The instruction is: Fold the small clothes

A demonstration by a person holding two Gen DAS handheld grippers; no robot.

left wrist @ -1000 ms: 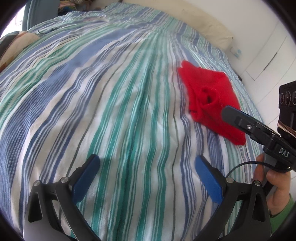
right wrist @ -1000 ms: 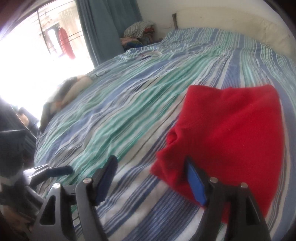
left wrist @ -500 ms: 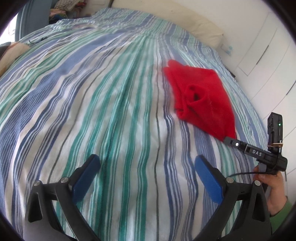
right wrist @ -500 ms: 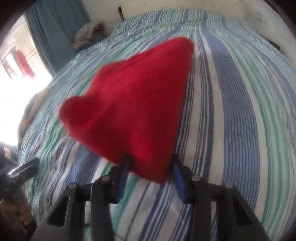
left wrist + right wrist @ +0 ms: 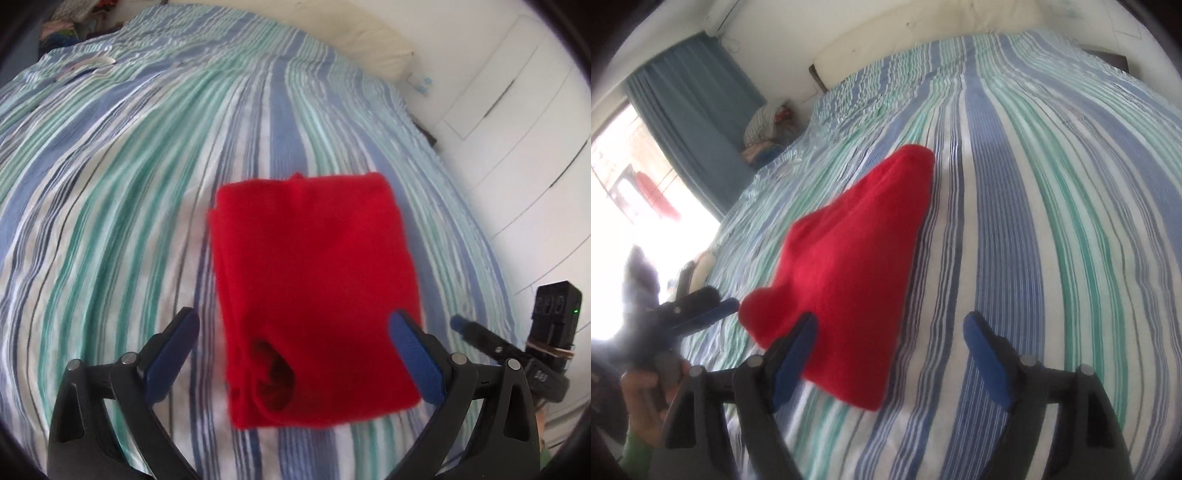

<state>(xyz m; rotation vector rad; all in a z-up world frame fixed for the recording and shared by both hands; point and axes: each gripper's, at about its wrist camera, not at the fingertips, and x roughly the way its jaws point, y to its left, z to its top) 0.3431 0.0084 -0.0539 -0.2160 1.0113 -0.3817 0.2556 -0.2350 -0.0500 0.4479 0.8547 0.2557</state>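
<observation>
A small red garment lies folded into a rough rectangle on the striped bedspread, with an open sleeve or leg hole facing me. My left gripper is open, its blue pads either side of the garment's near end, not closed on it. In the right wrist view the garment lies flat ahead and to the left. My right gripper is open and empty, its left pad at the garment's near edge. The right gripper also shows in the left wrist view.
The bed's blue, green and white striped cover fills both views. A cream headboard cushion is at the far end. White wardrobe doors stand right of the bed. A blue curtain and a clothes pile are at the far left.
My right gripper, shut on the garment's corner half a second ago, has opened and let it go. My left gripper has swung over to the garment, which now lies between its pads.
</observation>
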